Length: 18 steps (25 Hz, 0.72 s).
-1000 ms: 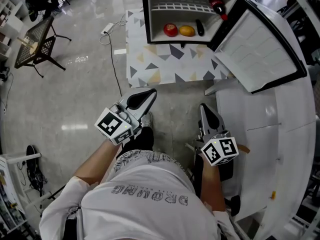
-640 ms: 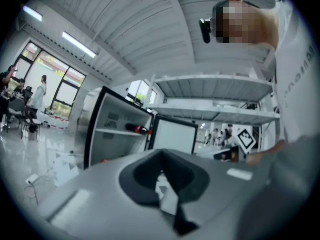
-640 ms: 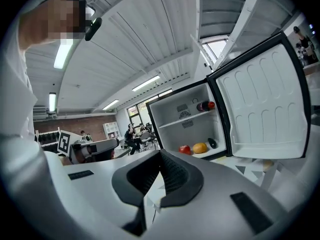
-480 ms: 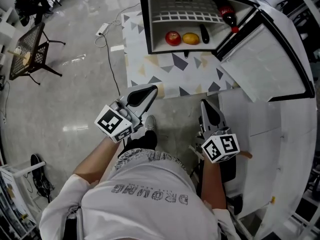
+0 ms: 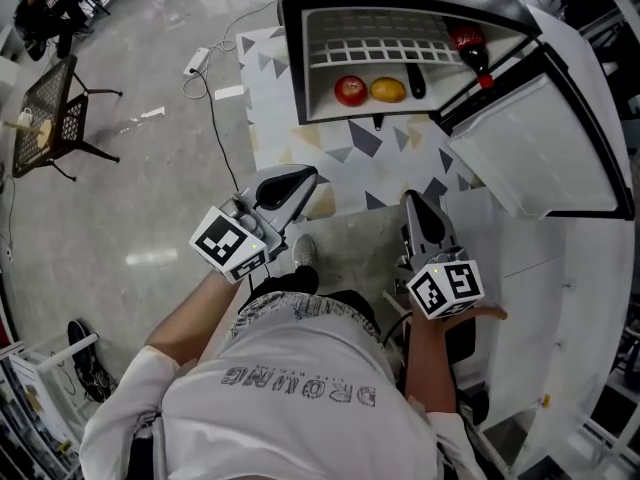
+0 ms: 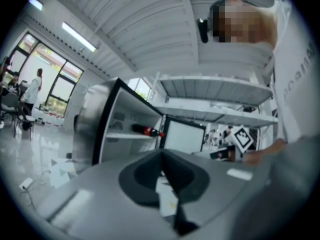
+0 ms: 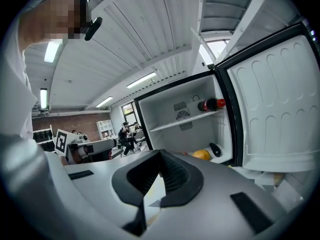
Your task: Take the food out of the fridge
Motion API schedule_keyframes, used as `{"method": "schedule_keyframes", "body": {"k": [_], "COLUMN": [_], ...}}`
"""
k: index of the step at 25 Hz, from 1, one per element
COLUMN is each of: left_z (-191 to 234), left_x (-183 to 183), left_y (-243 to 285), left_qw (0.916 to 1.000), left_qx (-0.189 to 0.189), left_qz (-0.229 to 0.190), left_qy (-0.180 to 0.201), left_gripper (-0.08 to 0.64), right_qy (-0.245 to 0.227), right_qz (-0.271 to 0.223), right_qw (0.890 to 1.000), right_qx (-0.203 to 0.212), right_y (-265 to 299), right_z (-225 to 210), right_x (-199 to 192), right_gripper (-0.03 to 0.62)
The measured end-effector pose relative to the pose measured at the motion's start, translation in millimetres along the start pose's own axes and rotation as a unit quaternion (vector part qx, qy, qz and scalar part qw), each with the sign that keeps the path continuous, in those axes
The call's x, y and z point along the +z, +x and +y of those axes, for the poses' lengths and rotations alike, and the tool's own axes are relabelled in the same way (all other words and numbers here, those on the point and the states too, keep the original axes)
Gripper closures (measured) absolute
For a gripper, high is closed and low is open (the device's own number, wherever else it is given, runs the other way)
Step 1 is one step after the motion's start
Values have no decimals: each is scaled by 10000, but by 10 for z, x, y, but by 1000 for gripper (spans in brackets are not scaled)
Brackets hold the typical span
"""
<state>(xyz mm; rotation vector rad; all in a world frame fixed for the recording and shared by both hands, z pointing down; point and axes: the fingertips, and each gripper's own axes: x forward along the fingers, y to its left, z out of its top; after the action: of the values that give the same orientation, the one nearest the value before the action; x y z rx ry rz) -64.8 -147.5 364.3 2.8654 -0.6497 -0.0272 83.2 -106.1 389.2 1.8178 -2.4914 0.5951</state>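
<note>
Approach step: left claw [image 5: 298,176] and right claw [image 5: 414,201], both closed and empty, hang well short of the open fridge [image 5: 292,58]. Next, one likely opens around the apple [image 5: 350,90].

fridge [image 5: 292,68]: top cut by head view's upper edge | dark thing [image 5: 416,81] by orange [image 5: 388,89]: too small for me to name | left gripper view: my left gripper [image 6: 161,156] hides the fridge's lower shelf | right gripper view: apple [image 5: 350,90] mostly behind my right gripper [image 7: 160,156]
</note>
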Motion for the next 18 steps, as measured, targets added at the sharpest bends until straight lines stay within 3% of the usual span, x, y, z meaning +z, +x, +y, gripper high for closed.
{"method": "schedule_keyframes", "body": {"k": [10,18], "left_z": [277,368], "left_x": [-9,-90], "left_y": [177,485], "left_qw": [10000,9994], "left_qx": [37,314], "left_qz": [61,165], "left_qy": [-38,-47], "left_gripper": [552,552], "right_qy": [-32,-88], "right_qz": [22,76], "right_qw": [10000,9998], "right_qx": [-71,166], "right_y": [307,587], "right_z": [-206,-541], "right_x": [68,132], "right_gripper": [601,601]}}
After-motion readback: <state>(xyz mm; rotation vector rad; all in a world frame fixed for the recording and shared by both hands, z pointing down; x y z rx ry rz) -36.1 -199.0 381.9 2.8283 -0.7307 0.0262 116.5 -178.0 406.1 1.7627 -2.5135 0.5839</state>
